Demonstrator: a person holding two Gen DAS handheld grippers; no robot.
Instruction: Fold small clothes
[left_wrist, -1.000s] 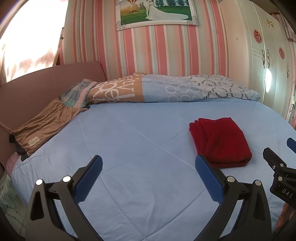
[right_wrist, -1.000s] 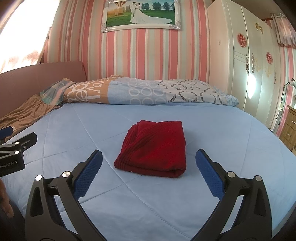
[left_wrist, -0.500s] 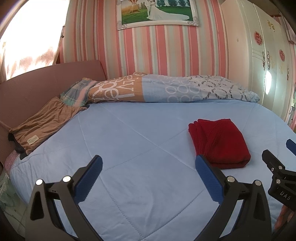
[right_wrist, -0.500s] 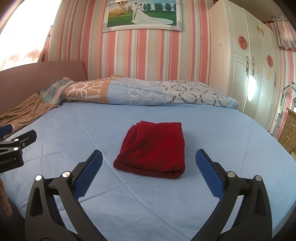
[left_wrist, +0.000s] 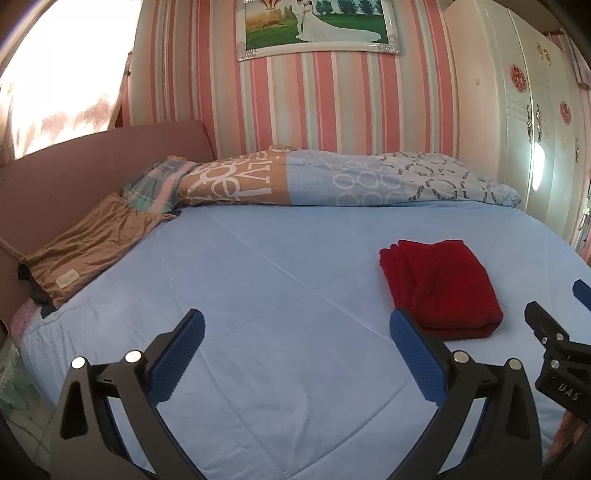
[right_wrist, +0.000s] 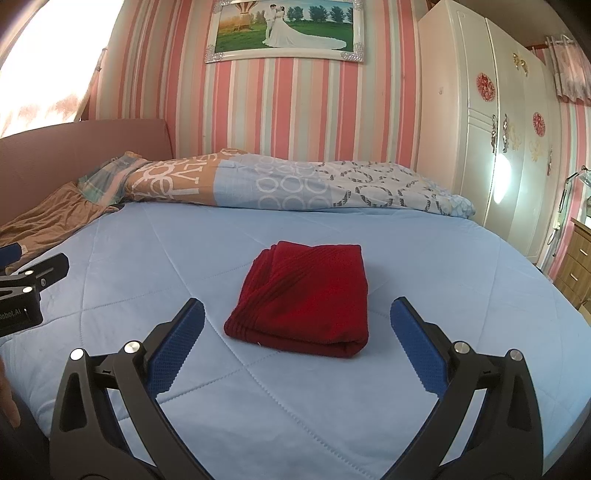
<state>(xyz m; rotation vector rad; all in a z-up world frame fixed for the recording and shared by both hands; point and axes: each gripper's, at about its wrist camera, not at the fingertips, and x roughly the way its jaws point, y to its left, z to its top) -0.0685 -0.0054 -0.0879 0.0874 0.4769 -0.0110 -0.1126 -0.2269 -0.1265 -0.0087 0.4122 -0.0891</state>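
Note:
A red knitted garment (right_wrist: 304, 297) lies folded into a thick rectangle on the light blue bed cover (right_wrist: 443, 280). It also shows in the left wrist view (left_wrist: 441, 286), at the right. My right gripper (right_wrist: 297, 325) is open and empty, held above the cover just in front of the garment, not touching it. My left gripper (left_wrist: 295, 332) is open and empty, to the left of the garment over bare cover. Each gripper shows at the edge of the other's view.
A patterned rolled duvet (right_wrist: 295, 184) lies along the far side of the bed. A brown garment (left_wrist: 92, 247) lies at the left edge by the pink headboard (left_wrist: 74, 166). A white wardrobe (right_wrist: 491, 147) and a wooden drawer unit (right_wrist: 576, 266) stand at the right.
Both grippers have drawn back and risen slightly, so the garment sits a little lower and farther. Both stay open and empty; the garment has not moved.

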